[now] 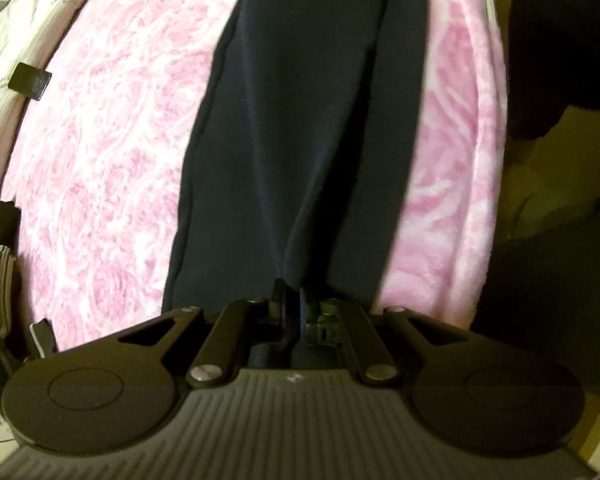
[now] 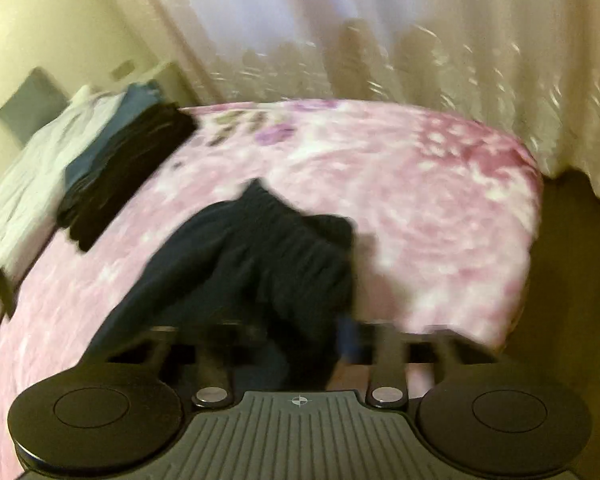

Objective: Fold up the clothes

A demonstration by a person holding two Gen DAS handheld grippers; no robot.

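Observation:
A dark navy garment (image 1: 300, 128) lies lengthwise on the pink flowered blanket (image 1: 108, 168). My left gripper (image 1: 294, 304) is shut on its near end, and the cloth rises in a fold from between the fingers. The right wrist view is blurred by motion. There the same garment (image 2: 252, 260) lies crumpled across the blanket (image 2: 420, 200), and its near part runs down under my right gripper (image 2: 300, 344). One bluish finger (image 2: 348, 340) shows at the cloth's right edge. The other finger is lost against the dark cloth, so I cannot tell whether the pads press on it.
A stack of folded dark clothes (image 2: 128, 168) with a blue piece (image 2: 100, 140) sits at the bed's far left, beside a white sheet (image 2: 32, 168). A small black object (image 1: 30, 86) lies at the blanket's edge. Curtains (image 2: 440, 40) hang behind. Floor (image 2: 572, 280) lies right of the bed.

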